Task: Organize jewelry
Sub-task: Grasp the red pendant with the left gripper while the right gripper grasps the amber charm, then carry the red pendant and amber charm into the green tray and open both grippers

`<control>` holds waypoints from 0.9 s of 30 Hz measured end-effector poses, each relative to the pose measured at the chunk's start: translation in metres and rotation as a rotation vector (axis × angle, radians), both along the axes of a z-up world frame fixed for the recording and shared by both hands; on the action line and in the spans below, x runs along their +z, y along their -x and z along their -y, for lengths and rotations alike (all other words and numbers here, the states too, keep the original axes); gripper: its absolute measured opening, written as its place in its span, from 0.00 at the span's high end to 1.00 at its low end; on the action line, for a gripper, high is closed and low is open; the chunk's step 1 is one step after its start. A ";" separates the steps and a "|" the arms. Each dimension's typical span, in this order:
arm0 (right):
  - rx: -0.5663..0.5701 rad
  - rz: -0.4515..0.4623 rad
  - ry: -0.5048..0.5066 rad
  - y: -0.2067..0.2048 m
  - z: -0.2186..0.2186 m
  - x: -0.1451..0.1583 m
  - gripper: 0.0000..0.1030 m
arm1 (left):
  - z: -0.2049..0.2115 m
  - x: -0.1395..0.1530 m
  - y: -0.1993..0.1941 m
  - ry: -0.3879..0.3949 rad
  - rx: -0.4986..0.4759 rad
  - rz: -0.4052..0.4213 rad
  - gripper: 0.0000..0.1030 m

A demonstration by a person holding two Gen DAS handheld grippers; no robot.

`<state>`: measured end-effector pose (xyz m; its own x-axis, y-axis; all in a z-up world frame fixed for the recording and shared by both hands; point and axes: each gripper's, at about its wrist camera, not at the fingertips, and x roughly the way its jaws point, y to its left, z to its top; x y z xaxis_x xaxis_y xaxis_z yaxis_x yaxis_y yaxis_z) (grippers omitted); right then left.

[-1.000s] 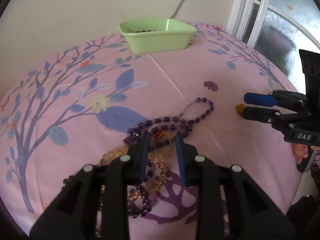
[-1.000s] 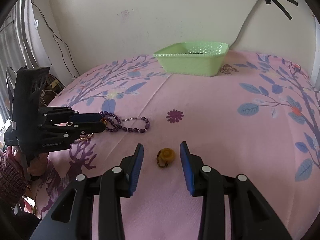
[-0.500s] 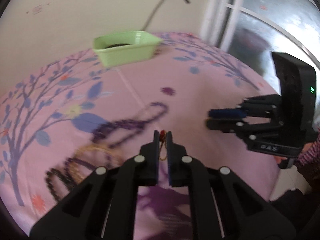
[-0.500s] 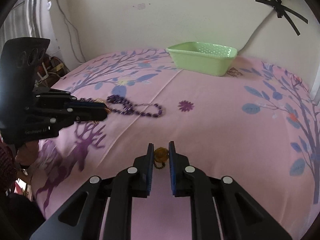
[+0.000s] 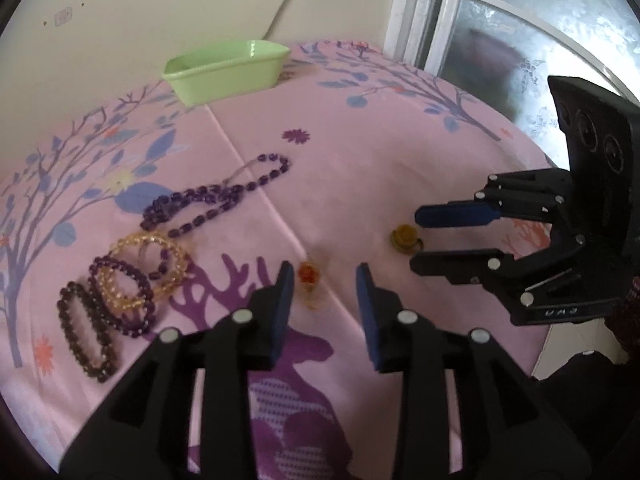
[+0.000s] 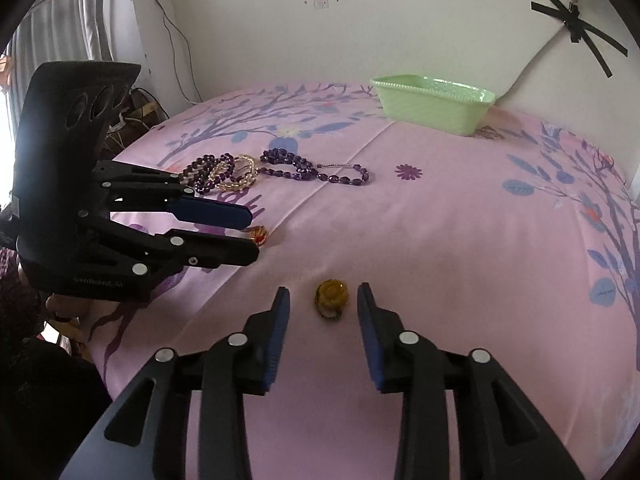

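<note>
My left gripper (image 5: 325,282) is open; a small red-orange ring (image 5: 309,276) lies on the pink cloth just inside its left finger. It also shows in the right wrist view (image 6: 258,234) by the left gripper (image 6: 250,232). My right gripper (image 6: 322,306) is open around a yellow ring (image 6: 331,298) that lies on the cloth; the ring also shows in the left wrist view (image 5: 405,238) beside the right gripper (image 5: 416,236). A purple bead necklace (image 5: 216,198) and several bead bracelets (image 5: 120,280) lie to the left.
A light green tray (image 5: 228,70) (image 6: 432,104) stands at the far side of the bed near the wall. A window (image 5: 520,32) is at the right in the left wrist view. The bed edge drops off behind the grippers.
Both grippers have opened. The left one let go of the red-orange ring, which now lies on the cloth to the right of the bracelets. The right one released the yellow ring.
</note>
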<state>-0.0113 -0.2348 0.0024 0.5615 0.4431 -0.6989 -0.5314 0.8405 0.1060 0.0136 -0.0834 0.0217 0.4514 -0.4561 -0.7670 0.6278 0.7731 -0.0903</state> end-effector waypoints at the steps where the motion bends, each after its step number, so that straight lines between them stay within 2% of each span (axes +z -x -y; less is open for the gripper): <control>1: -0.002 0.001 0.000 0.001 0.001 0.000 0.92 | -0.001 0.000 0.001 -0.001 -0.001 0.000 0.70; 8: -0.014 -0.004 0.027 -0.003 0.000 -0.004 0.92 | 0.000 -0.009 -0.008 -0.010 0.008 -0.023 0.70; 9: -0.016 -0.005 0.023 -0.004 -0.001 -0.004 0.92 | 0.001 -0.009 -0.011 -0.005 0.006 -0.026 0.75; 10: -0.016 -0.006 0.018 -0.006 -0.001 -0.004 0.94 | 0.001 -0.010 -0.012 -0.003 0.005 -0.031 0.90; 11: -0.017 -0.007 0.020 -0.007 -0.002 -0.004 1.00 | 0.001 -0.010 -0.014 0.001 0.000 -0.038 0.90; 13: -0.008 -0.013 0.031 -0.010 -0.003 -0.002 1.00 | -0.001 -0.008 -0.019 0.023 -0.015 -0.064 0.91; 17: -0.011 -0.022 -0.044 -0.030 0.005 0.013 1.00 | -0.004 0.008 -0.038 0.078 -0.028 -0.078 0.91; 20: -0.040 0.013 -0.107 -0.059 0.013 0.035 1.00 | -0.008 0.030 -0.073 0.134 -0.016 -0.074 0.91; 23: -0.082 0.047 -0.171 -0.101 0.022 0.058 1.00 | -0.006 0.051 -0.110 0.152 0.008 -0.040 0.90; 27: -0.125 0.046 -0.254 -0.170 0.031 0.078 1.00 | -0.004 0.074 -0.180 0.205 0.062 -0.047 0.90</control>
